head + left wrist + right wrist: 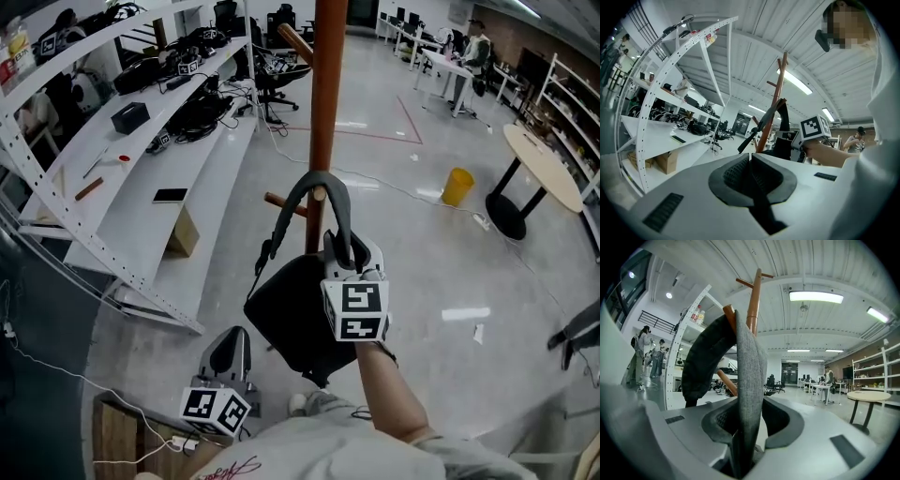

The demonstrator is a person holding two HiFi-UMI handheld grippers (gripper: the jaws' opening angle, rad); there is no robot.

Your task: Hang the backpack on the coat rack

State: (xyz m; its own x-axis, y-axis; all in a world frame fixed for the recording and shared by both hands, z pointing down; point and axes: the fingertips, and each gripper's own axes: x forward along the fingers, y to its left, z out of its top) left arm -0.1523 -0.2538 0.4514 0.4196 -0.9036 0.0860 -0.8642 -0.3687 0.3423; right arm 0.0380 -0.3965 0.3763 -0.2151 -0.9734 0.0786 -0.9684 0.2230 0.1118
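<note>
White left tongs (750, 158), right tongs (749, 416), dark pads (735, 174), marker cubes (356, 312), light grey shirt (319, 446)

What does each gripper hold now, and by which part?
Nothing is gripped. The right gripper is open, with the backpack's grey strap loose between its jaws; the left gripper is shut and empty.

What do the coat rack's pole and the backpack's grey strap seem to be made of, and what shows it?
Pole: probably wood, reddish-brown, smooth with a slight sheen; its pegs match in tone.
Strap: seemingly woven fabric, matte grey; fine textile grain shows and it bends softly over a peg.
</note>
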